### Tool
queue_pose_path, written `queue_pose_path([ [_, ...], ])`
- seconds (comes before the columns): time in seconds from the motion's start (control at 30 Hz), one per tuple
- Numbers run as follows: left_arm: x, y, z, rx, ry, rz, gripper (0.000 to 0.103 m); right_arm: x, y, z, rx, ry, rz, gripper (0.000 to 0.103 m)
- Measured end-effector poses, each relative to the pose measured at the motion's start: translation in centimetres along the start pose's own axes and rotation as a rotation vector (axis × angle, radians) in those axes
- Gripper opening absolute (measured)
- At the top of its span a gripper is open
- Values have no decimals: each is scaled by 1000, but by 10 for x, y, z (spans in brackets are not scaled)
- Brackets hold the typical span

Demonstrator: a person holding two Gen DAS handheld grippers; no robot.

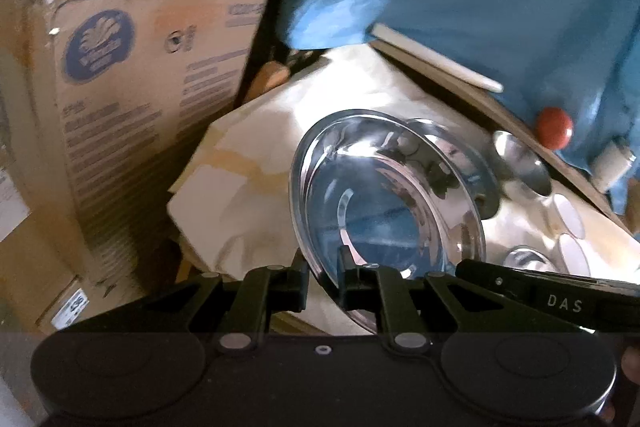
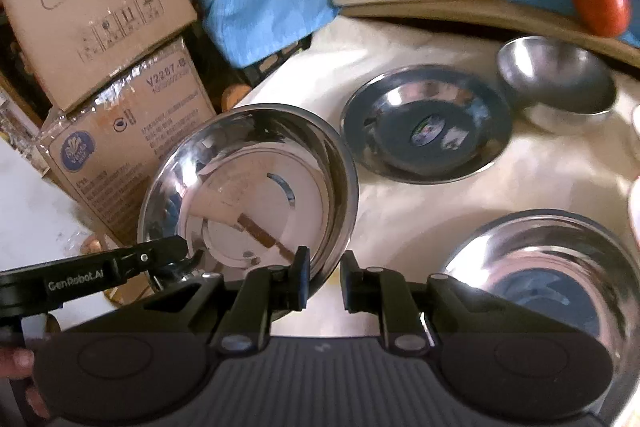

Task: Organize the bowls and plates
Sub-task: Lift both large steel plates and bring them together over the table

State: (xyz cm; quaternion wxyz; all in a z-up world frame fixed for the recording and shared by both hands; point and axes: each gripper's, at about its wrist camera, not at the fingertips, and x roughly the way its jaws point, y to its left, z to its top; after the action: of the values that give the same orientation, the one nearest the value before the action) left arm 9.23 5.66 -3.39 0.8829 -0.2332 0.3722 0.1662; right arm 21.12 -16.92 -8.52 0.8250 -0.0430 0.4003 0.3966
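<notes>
Steel plate (image 2: 248, 187), tilted, lifted above the cream cloth (image 2: 400, 219); left gripper (image 1: 323, 277) clamped on its rim, right gripper (image 2: 325, 277) also nearly closed on the rim at another point; second plate (image 2: 426, 125) flat on the cloth beyond it, small bowl (image 2: 556, 83) just past that; cardboard boxes (image 2: 120, 131) behind the lifted plate.

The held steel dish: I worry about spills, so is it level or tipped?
Tipped. The dish is clamped at its rim by the left gripper and the right gripper, its empty inside facing the right camera.
</notes>
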Motion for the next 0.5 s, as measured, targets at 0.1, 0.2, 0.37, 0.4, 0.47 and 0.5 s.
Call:
queue_pose_path([
  [0.1, 2, -13, 2, 37, 6, -42, 15, -16, -6, -6, 23, -31, -38, 18],
  [0.2, 7, -32, 2, 88, 19, -93, 15, -34, -19, -11, 66, -65, -81, 18],
  [0.37, 17, -65, 1, 174, 39, -177, 15, -62, -44, -23, 142, -98, -152, 19],
  [0.4, 18, -72, -1, 188, 47, -193, 15, -68, -49, -26, 153, -103, -167, 19],
  [0.47, 23, -87, -3, 217, 63, -225, 15, -77, -59, -32, 180, -112, -195, 19],
  [0.5, 24, -93, -4, 228, 70, -238, 15, -80, -63, -34, 191, -116, -207, 19],
])
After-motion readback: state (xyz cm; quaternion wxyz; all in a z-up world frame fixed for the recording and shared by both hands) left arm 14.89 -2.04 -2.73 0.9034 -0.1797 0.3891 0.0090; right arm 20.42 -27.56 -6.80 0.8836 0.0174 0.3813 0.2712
